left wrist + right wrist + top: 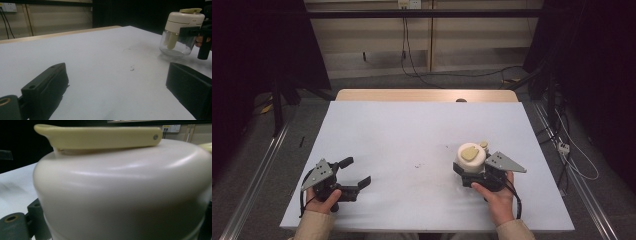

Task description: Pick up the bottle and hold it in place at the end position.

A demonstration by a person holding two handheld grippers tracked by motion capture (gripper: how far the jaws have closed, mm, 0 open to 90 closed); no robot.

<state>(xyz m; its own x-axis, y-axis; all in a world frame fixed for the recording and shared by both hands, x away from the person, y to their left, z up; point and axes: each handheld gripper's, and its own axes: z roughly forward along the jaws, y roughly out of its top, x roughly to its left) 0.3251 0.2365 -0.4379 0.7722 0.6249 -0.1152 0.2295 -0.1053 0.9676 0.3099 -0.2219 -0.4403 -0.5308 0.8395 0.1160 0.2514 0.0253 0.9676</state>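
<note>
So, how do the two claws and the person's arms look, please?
Both the left claw and the right claw are black, each with two blocky jaws. The jaw tips carry round screw holes. A grey three-cornered plate with small dark holes sits on top of each, and a black cable trails from each. The person wears light beige sleeves that reach the wrists.

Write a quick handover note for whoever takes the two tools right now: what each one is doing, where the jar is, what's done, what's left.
Right tool: shut on the jar, jaws clamped on its cream lid.
Left tool: open, holding nothing, low over the table at the near left.
Jar: clear glass with a yellow handle lying flat on top; standing on the table, near right.
Done: jar gripped.
Left: probably working the lid or handle; the free left tool is well apart from the jar.
</note>
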